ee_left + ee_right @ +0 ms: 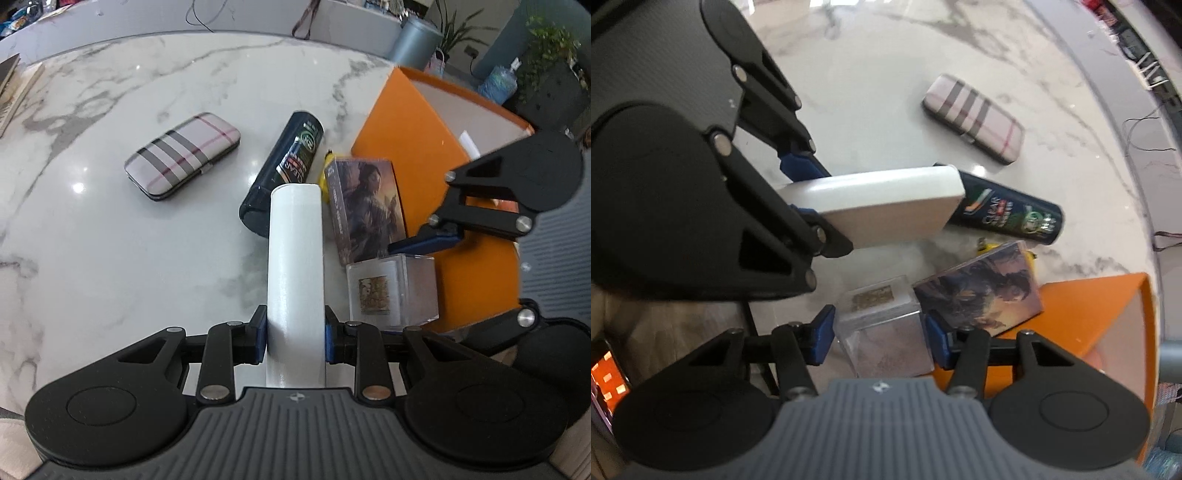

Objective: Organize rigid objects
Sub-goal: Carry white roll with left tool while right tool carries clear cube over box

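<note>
My left gripper is shut on a flat white box, held upright above the marble table. The right wrist view shows the same white box in the left gripper. My right gripper points steeply down, open, with a clear plastic cube between its blue pads. The pads sit very near the cube's sides. The clear cube stands beside an orange box. A picture box, a dark bottle and a plaid case lie on the table.
A small yellow object lies between the bottle and the picture box. The orange box is open-topped at the table's right edge. Books sit at the far left. A grey bin and plants stand beyond the table.
</note>
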The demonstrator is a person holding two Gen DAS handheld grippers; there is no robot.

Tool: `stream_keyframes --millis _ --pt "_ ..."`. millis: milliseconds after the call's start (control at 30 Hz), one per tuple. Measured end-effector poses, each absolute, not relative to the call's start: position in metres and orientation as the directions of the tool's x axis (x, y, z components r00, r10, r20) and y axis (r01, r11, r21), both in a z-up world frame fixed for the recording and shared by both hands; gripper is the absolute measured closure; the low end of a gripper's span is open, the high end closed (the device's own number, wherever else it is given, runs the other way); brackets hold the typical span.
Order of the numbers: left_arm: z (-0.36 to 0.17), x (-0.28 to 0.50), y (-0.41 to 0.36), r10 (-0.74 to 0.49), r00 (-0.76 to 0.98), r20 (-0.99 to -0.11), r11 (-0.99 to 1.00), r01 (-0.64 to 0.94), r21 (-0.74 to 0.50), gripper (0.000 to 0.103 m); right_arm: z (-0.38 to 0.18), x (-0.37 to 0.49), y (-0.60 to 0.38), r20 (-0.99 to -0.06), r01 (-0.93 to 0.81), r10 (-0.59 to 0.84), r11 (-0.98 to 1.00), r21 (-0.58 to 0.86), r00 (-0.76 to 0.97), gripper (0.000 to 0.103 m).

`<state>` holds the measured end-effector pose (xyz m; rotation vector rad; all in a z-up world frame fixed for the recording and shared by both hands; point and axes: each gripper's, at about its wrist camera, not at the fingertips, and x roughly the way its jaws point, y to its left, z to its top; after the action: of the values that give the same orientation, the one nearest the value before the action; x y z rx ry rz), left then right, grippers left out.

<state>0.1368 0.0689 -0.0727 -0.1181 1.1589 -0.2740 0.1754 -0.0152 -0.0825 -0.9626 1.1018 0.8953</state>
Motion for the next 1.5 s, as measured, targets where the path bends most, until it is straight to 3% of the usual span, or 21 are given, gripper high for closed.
stream_keyframes --millis 633,900,1500 --pt "0.009 0.139 0.052 -0.238 0.529 -0.815 0.97 0.17 -0.173 0.071 -0.012 0.171 -0.037 -0.891 -0.871 0.222 0.4 -0.286 0.395 0.051" --pt "0.048 0.139 0.029 -0.276 0.577 -0.768 0.96 0.208 -0.189 0.071 0.019 0.172 -0.07 -0.844 -0.82 0.242 0.467 -0.331 0.479 0.051" --pt "0.036 0.193 -0.082 -0.464 0.452 -0.762 0.88 0.33 -0.341 0.071 0.007 0.2 -0.189 -0.861 -0.702 0.047 0.602 -0.379 0.506 0.051"
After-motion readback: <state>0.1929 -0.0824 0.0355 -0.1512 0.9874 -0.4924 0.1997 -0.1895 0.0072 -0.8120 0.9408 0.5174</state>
